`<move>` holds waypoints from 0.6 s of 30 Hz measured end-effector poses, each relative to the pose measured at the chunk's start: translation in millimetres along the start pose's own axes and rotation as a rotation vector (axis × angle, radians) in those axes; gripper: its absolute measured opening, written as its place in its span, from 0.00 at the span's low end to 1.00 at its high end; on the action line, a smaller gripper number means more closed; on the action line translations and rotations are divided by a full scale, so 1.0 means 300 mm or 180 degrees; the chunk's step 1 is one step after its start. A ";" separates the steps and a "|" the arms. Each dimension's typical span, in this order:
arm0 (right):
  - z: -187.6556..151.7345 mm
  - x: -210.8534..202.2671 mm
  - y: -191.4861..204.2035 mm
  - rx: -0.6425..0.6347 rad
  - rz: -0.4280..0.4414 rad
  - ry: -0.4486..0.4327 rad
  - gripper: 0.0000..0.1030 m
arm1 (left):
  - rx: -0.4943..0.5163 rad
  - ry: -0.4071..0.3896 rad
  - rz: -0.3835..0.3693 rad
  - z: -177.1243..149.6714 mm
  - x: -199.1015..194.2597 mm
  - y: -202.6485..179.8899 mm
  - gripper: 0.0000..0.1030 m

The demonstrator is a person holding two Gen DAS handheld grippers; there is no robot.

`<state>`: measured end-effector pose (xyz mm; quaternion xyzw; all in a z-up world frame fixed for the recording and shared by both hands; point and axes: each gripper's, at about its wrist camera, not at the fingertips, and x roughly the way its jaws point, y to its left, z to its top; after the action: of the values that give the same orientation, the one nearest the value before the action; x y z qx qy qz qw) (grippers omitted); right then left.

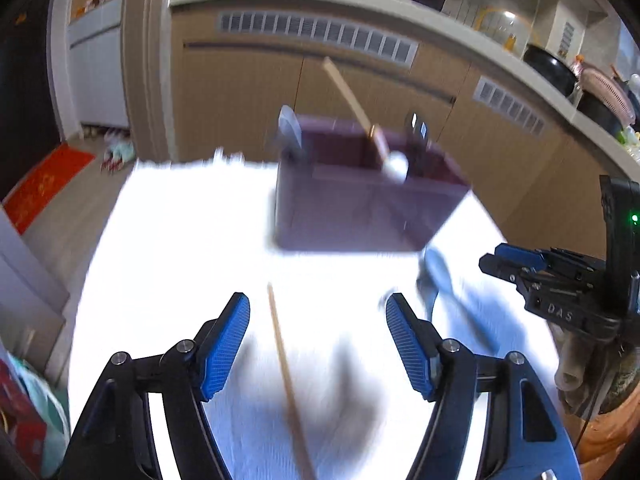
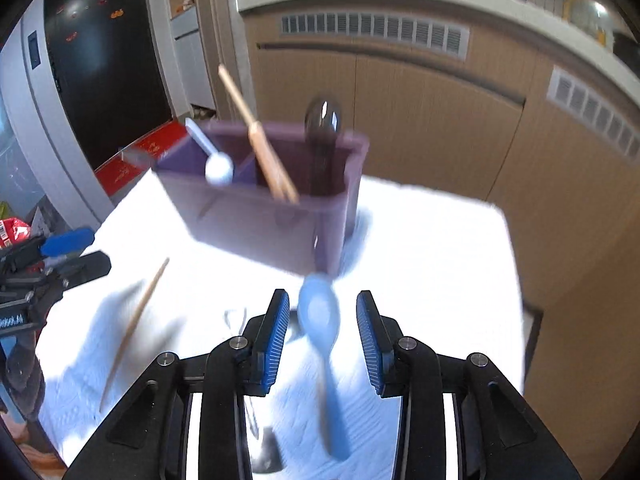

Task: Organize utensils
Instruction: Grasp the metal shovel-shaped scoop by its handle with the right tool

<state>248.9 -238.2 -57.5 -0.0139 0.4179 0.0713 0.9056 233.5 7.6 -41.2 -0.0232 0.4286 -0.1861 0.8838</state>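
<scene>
Your left tongs (image 1: 318, 336) stand wide open astride a chopstick (image 1: 286, 376) on the tabletop (image 1: 180, 240), while your right tongs (image 2: 322, 336) gape, gripping nothing, around a blue spoon (image 2: 322, 320).

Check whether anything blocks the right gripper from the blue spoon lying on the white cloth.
Nothing visible does. The blue spoon lies between the open jaws of the right gripper, pads not touching it. The purple organizer stands beyond it.

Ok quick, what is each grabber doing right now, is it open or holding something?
Left gripper: open, holding nothing; thin wooden chopstick lies between its jaws.
Right gripper: open, holding nothing; light blue plastic spoon lies between its jaws.
</scene>
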 end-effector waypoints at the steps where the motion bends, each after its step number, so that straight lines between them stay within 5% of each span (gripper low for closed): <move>1: -0.031 0.016 0.005 0.0033 0.0047 0.0044 0.35 | -0.0014 0.0030 0.0054 -0.028 0.001 0.008 0.65; 7: -0.137 0.068 0.058 0.0039 0.0257 0.0239 0.35 | -0.0051 0.0134 0.0244 -0.138 -0.017 0.044 0.68; 14: -0.138 0.105 0.151 -0.0092 0.0403 0.0281 0.35 | -0.0185 0.0147 0.0248 -0.171 -0.042 0.080 0.69; 18: -0.123 0.139 0.234 -0.0403 0.0235 0.0218 0.34 | -0.0200 0.0134 0.0245 -0.171 -0.052 0.084 0.70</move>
<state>237.9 -167.1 -110.7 -0.0581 0.4436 0.1304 0.8848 193.1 42.7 -66.9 -0.0305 0.4533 -0.1389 0.8799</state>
